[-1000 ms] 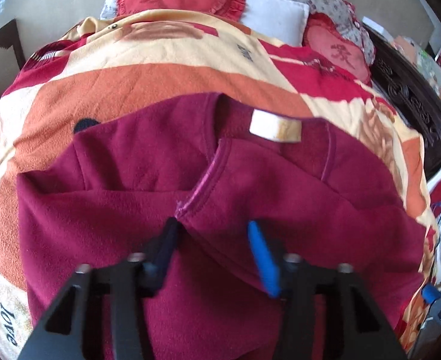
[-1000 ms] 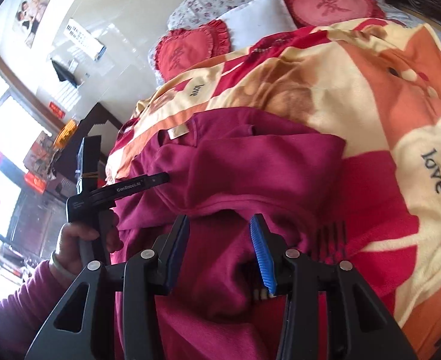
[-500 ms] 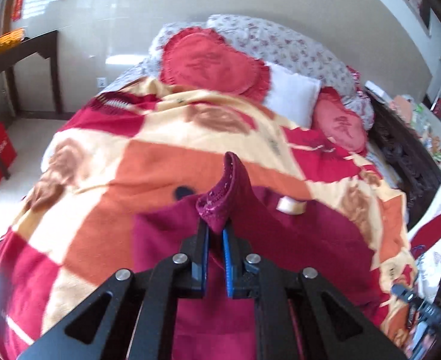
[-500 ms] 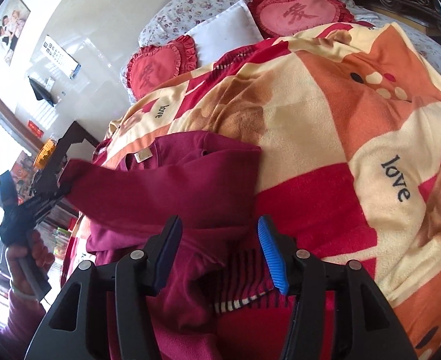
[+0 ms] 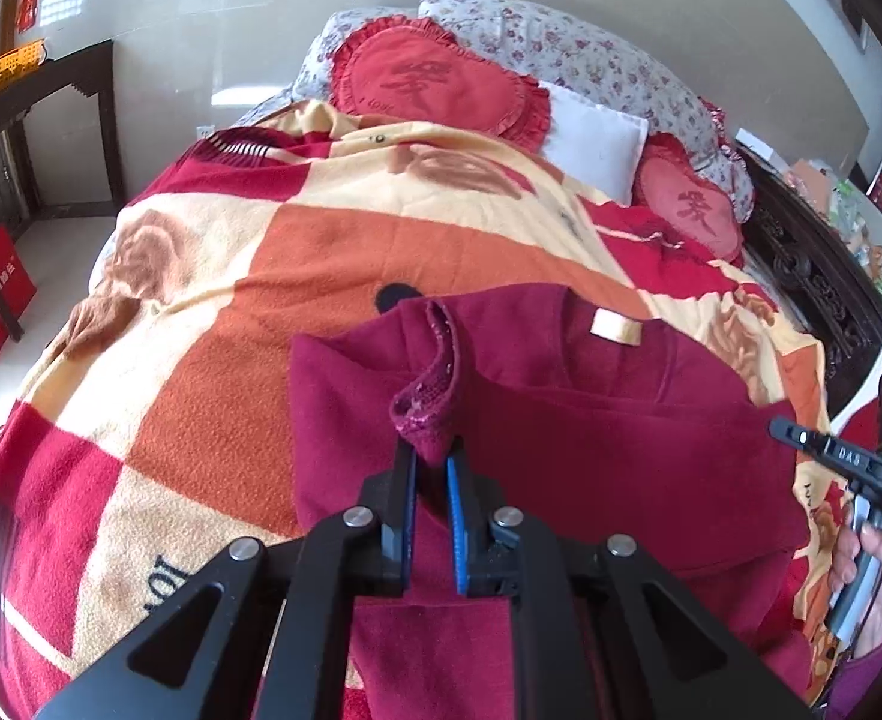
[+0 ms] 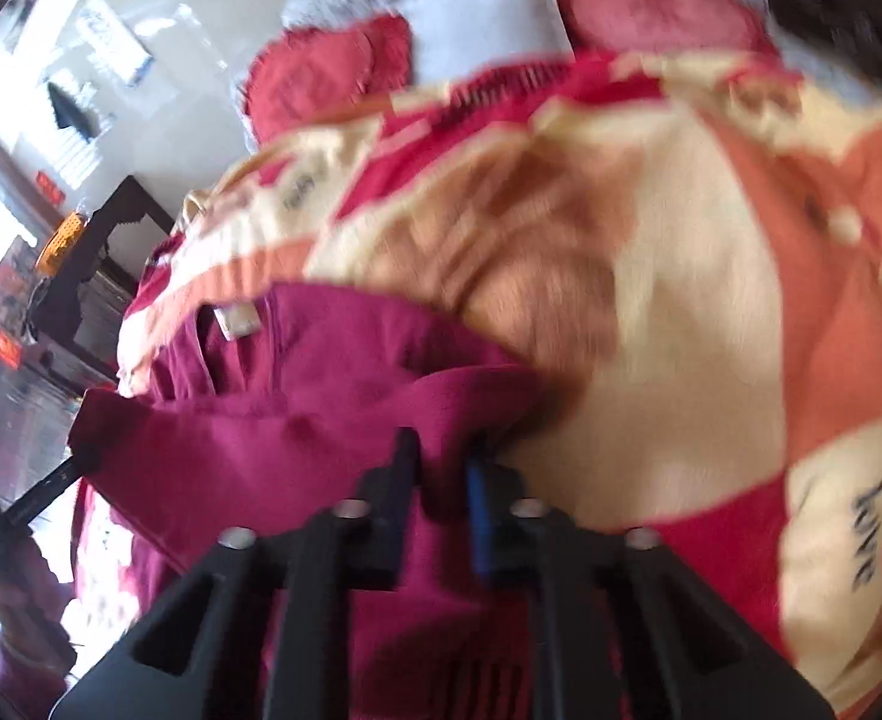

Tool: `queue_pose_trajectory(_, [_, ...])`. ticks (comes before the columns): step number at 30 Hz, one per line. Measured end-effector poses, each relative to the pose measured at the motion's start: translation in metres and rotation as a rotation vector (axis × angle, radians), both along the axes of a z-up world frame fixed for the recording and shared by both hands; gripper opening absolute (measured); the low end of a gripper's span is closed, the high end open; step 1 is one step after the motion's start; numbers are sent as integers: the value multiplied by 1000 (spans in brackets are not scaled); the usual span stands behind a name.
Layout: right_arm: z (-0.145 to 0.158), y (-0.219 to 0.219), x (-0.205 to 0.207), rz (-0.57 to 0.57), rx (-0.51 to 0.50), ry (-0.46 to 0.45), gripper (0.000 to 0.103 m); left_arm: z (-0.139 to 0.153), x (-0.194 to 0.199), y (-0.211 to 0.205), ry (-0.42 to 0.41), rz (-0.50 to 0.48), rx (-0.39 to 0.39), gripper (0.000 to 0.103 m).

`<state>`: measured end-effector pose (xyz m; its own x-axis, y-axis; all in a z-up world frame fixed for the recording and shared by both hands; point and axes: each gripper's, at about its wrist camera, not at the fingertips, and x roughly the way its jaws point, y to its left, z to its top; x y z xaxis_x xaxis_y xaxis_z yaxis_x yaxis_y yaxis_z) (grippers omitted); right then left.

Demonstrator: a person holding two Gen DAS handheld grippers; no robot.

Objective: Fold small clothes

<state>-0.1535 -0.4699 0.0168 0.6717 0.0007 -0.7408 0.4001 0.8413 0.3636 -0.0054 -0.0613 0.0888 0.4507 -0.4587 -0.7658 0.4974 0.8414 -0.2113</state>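
A small maroon fleece top (image 5: 591, 438) lies on the bed with a cream neck label (image 5: 615, 327) showing. My left gripper (image 5: 431, 462) is shut on a hemmed edge of the top, and that edge stands up between the pads. In the blurred right wrist view the same maroon top (image 6: 297, 420) is pinched at its right edge by my right gripper (image 6: 444, 462), which is shut on the cloth. The fabric stretches between both grippers. The right gripper's body (image 5: 855, 468) and a hand show at the right edge of the left wrist view.
A checked blanket (image 5: 249, 276) in orange, cream and red covers the bed. Heart-shaped red cushions (image 5: 435, 84) and a white pillow (image 5: 597, 144) lie at the head. A dark table (image 5: 33, 102) stands left of the bed, a carved dark bed frame (image 5: 813, 258) on the right.
The left gripper shut on the top's hem and lifted it. The right gripper moved onto the top's right edge and shut on it; its view is now blurred.
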Motion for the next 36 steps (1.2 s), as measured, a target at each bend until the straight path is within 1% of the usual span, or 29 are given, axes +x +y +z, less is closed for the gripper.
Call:
queue_pose_trajectory(1, [9, 1, -2, -9, -32, -29, 0, -3, -2, -1, -6, 1, -1, 13])
queue_pose_trajectory(2, [14, 0, -3, -29, -61, -49, 0, -6, -2, -4, -5, 4, 14, 14])
queue_pose_trajectory(3, [13, -1, -2, -42, -90, -49, 0, -15, -2, -8, 7, 0, 46, 14])
queue_pose_trajectory(4, [5, -3, 3, -55, -113, -19, 0, -22, 0, -13, 21, -4, 70, 14])
queue_pose_trajectory(6, [-15, -13, 5, -78, -58, 38, 0, -36, 3, -14, 43, 4, 99, 14])
queue_pose_trajectory(7, [-17, -16, 3, -86, -30, 37, 5, -42, 4, -12, 60, 9, 102, 15])
queue_pose_trajectory(8, [-16, -19, -8, -100, 7, 17, 16, -45, 5, -9, 74, 12, 88, 17])
queue_pose_trajectory(10, [-10, -20, -27, -123, 30, 0, 24, -47, 3, -3, 78, 14, 72, 20])
queue_pose_trajectory(12, [-5, -14, -42, -95, 62, -3, 29, -45, 2, -2, 77, 12, 69, 21])
queue_pose_trajectory(14, [-9, -3, -45, -61, 97, 11, 41, -43, 1, -2, 73, 12, 66, 21])
queue_pose_trajectory(15, [-17, 4, -46, -40, 131, 43, 42, -42, 0, -2, 73, 13, 67, 21])
queue_pose_trajectory(16, [-26, 9, -44, -17, 162, 77, 41, -42, 0, -2, 74, 13, 66, 21])
queue_pose_trajectory(17, [-33, 14, -42, 6, 181, 105, 25, -41, -1, -1, 78, 14, 64, 21])
queue_pose_trajectory(18, [-39, 21, -41, 37, 173, 123, 10, -40, -1, -1, 80, 10, 62, 21])
queue_pose_trajectory(19, [-37, 24, -42, 42, 123, 123, 1, -38, -3, 1, 75, 5, 55, 21])
queue_pose_trajectory(20, [-33, 26, -46, 33, 65, 111, 0, -37, -5, 2, 67, 4, 56, 21])
queue_pose_trajectory(21, [-31, 25, -49, 19, 34, 105, 0, -37, -6, 3, 59, 6, 65, 21])
queue_pose_trajectory(22, [-31, 22, -51, 2, 23, 107, 0, -39, -6, 4, 60, 7, 79, 21])
queue_pose_trajectory(24, [-39, 14, -51, -26, 59, 132, 0, -42, -3, 9, 88, 19, 82, 21])
queue_pose_trajectory(26, [-37, 12, -55, -56, 68, 136, 8, -37, -3, 18, 99, 36, 48, 22])
queue_pose_trajectory(27, [-30, 13, -61, -71, 58, 117, 8, -35, -4, 21, 96, 43, 38, 22])
queue_pose_trajectory(30, [-11, 20, -70, -85, 14, 83, 9, -22, -6, 26, 74, 58, 16, 34])
queue_pose_trajectory(32, [-3, 25, -72, -78, 9, 60, 10, -16, -5, 24, 63, 65, -3, 48])
queue_pose_trajectory(34, [1, 29, -67, -62, 11, 57, 12, -14, -1, 19, 57, 75, -14, 54])
queue_pose_trajectory(36, [-1, 33, -58, -52, -3, 77, 14, -17, 3, 10, 64, 76, -12, 58])
